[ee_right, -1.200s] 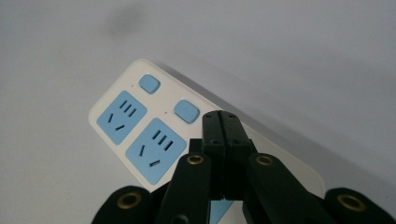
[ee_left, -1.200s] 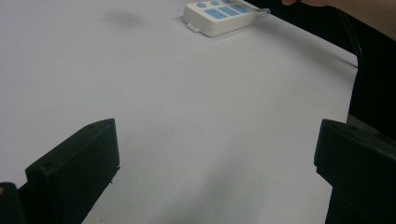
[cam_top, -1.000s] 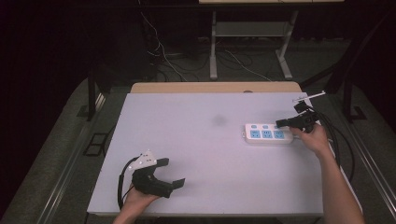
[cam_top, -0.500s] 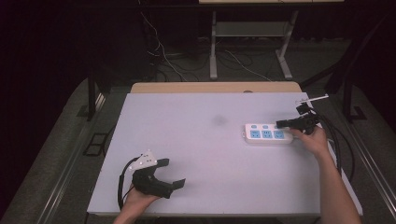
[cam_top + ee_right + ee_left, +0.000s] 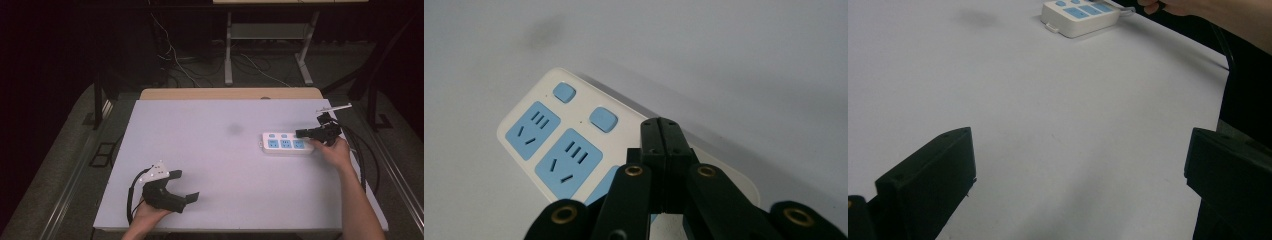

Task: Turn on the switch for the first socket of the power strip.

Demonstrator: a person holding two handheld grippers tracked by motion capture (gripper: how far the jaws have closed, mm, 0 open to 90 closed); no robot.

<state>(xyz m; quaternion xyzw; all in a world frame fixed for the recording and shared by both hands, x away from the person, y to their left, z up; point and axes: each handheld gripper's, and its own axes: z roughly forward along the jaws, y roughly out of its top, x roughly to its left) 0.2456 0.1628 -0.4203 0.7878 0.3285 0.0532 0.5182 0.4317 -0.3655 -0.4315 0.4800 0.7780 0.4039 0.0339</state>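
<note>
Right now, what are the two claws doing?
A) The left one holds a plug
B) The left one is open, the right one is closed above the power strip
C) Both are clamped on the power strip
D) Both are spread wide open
B: the left claw has its jaws spread wide over the bare table, while the right claw has its jaws pressed together above the white and blue power strip.

Counter (image 5: 220,125) wide open from 9 to 12 o'clock and through the middle. Only obstacle: power strip (image 5: 287,143) at 3 o'clock, right tongs (image 5: 300,133) pressed together over it. Left tongs (image 5: 185,186) at 7 o'clock, spread, bare surface ahead.
</note>
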